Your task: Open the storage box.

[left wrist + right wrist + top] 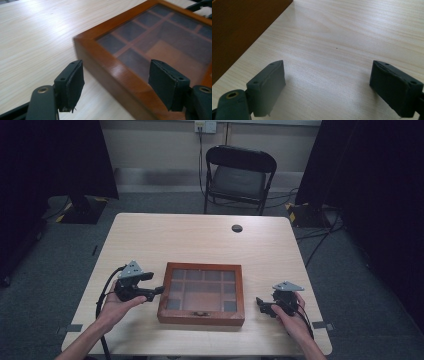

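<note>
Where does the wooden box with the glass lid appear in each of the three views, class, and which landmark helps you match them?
High view: the wooden box lies at the table's near centre, between the two hand-held grippers.
Left gripper view: it fills the right half, its corner between the open jaws.
Right gripper view: its brown side wall takes the upper left corner.
Shared landmark: the pale wood-grain table top, seen beside the box in all three.

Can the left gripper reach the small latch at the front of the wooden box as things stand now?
Probably yes. The left gripper is open at the wooden box's left side, and the latch sits on the near front edge with only bare table before it.
</note>
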Action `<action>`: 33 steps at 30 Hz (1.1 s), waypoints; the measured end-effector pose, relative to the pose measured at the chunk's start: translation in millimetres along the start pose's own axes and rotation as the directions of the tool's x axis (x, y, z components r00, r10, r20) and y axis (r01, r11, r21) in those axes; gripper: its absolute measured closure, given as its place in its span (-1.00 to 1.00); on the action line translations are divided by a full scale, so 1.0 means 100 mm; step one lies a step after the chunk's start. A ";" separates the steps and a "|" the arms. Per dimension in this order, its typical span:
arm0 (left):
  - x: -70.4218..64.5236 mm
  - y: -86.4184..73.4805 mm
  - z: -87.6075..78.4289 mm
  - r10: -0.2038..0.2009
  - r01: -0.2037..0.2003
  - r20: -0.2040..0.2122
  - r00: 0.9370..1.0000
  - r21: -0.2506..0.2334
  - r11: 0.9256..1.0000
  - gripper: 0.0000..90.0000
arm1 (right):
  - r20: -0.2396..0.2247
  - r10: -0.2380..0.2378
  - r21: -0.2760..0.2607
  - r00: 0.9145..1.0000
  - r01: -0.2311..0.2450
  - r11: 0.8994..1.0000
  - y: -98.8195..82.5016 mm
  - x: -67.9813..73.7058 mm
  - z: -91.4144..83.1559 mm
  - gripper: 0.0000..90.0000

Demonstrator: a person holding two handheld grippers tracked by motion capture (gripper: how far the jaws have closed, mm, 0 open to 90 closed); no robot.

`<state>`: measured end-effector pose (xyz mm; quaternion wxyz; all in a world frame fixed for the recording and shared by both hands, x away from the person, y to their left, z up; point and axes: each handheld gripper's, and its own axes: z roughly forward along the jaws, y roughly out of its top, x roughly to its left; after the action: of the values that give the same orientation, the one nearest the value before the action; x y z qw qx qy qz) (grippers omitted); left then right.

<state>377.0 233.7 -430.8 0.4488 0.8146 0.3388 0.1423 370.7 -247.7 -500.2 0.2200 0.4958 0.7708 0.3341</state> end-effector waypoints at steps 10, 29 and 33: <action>-0.24 0.22 0.09 0.032 -0.032 0.097 0.995 0.000 0.999 -0.28 | 0.000 0.000 0.000 1.000 0.000 1.000 0.00 0.00 0.00 -0.73; -0.79 0.45 0.49 0.108 -0.138 0.326 0.939 0.071 0.988 0.00 | -0.003 -0.001 0.000 1.000 0.001 1.000 0.00 0.00 0.00 -0.73; -0.87 0.42 0.54 0.118 -0.148 0.366 0.923 0.057 0.987 0.13 | -0.002 -0.001 0.000 1.000 0.001 1.000 0.00 0.00 0.00 -0.73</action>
<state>360.0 124.6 -420.3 0.4584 0.8659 0.2001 0.0062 370.9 -247.8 -500.2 0.2192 0.4950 0.7714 0.3345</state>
